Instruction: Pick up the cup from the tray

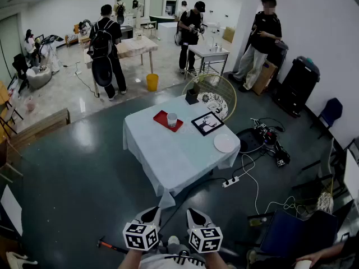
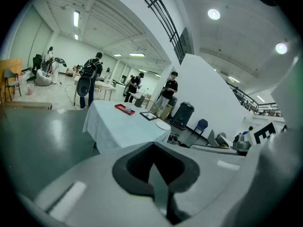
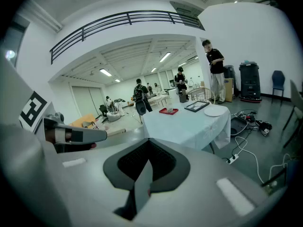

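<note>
A clear cup (image 1: 171,119) stands upright on a red tray (image 1: 159,116) at the far side of a table covered with a white cloth (image 1: 174,156). The table is well ahead of me, across dark floor. My left gripper (image 1: 151,213) and right gripper (image 1: 194,213) are held side by side low at the bottom of the head view, far from the table. Both are shut with nothing in them. In the left gripper view the tray (image 2: 122,108) and cup (image 2: 128,108) are small beyond the shut gripper (image 2: 154,176). The right gripper view shows the tray (image 3: 169,111) far past the shut gripper (image 3: 143,176).
On the table are also a black-framed picture (image 1: 207,123), a white plate (image 1: 224,143) and a dark box (image 1: 192,96). A round wire frame (image 1: 227,97) stands behind it. A power strip (image 1: 231,181) and cables lie on the floor at right. Several people stand further back.
</note>
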